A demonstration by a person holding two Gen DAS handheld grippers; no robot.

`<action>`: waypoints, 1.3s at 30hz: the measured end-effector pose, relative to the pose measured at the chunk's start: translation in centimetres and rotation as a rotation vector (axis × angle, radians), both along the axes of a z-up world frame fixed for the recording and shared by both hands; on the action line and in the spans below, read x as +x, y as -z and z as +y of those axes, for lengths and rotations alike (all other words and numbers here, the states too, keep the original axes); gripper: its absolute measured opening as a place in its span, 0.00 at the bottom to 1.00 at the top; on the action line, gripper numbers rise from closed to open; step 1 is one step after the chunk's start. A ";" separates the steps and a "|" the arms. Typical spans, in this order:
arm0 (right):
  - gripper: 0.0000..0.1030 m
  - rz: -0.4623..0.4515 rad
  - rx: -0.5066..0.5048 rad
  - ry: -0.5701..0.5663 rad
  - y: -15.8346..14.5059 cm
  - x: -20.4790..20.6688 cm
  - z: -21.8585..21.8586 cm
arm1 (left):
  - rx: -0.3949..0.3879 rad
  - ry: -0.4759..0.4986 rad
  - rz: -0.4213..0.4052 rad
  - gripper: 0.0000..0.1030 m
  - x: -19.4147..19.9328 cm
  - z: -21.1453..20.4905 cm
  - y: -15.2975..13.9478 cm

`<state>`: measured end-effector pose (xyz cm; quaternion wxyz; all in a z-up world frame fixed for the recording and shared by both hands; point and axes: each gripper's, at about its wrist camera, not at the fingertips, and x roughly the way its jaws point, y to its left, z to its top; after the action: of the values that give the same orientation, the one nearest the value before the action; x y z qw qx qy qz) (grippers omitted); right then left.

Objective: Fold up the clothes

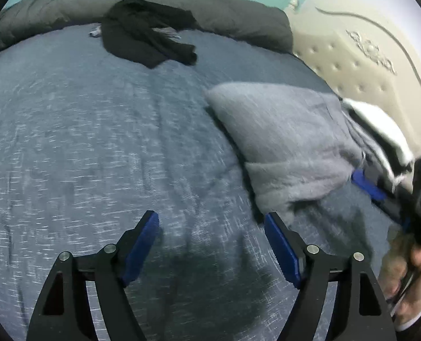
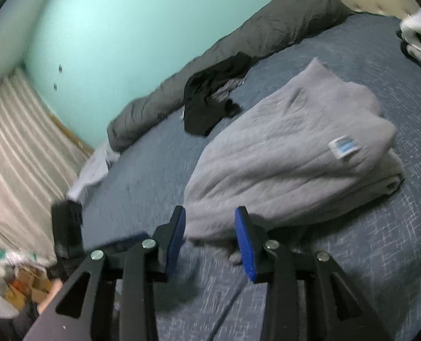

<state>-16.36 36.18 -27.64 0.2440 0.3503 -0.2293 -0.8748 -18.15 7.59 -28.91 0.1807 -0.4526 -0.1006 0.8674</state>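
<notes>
Grey folded garment (image 2: pixel 289 153) lying on the blue bed cover (image 2: pixel 380 255), its white label (image 2: pixel 344 148) facing up near the bulkier, folded-over end. Its long axis runs on a diagonal from the right gripper (image 2: pixel 210 238), at the near hem, up and away toward the headboard side.

The right gripper's fingers (image 2: pixel 245 241) stand partly apart, the hem's edge just ahead of and between them; the pads do not appear to press on it, so nothing is held.

The left gripper (image 1: pixel 211 244) is spread wide and empty over bare cover, the garment (image 1: pixel 287 139) lying off to its right. The right hand is therefore the nearer.

A black garment (image 2: pixel 210 105), still crumpled, lies well beyond, against the rolled duvet (image 2: pixel 238 42); it looks the likely next piece.
</notes>
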 end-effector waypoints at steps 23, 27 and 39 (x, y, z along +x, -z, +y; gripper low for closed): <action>0.06 -0.056 0.318 0.024 3.8 -1.0 -8.5 | 0.063 -0.091 -0.002 0.88 -0.4 -7.2 -1.0; 0.04 -0.051 0.275 0.040 3.0 0.5 -6.7 | 0.062 -0.068 -0.002 0.88 -0.7 -6.0 -1.0; 0.02 -0.068 0.185 0.045 2.3 1.0 -5.3 | 0.030 -0.031 0.017 0.88 -3.6 -2.0 -1.3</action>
<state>-15.35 30.93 -29.93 0.1829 0.3956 -0.1637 -0.8850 -21.75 5.55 -27.64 0.1749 -0.4410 -0.1193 0.8722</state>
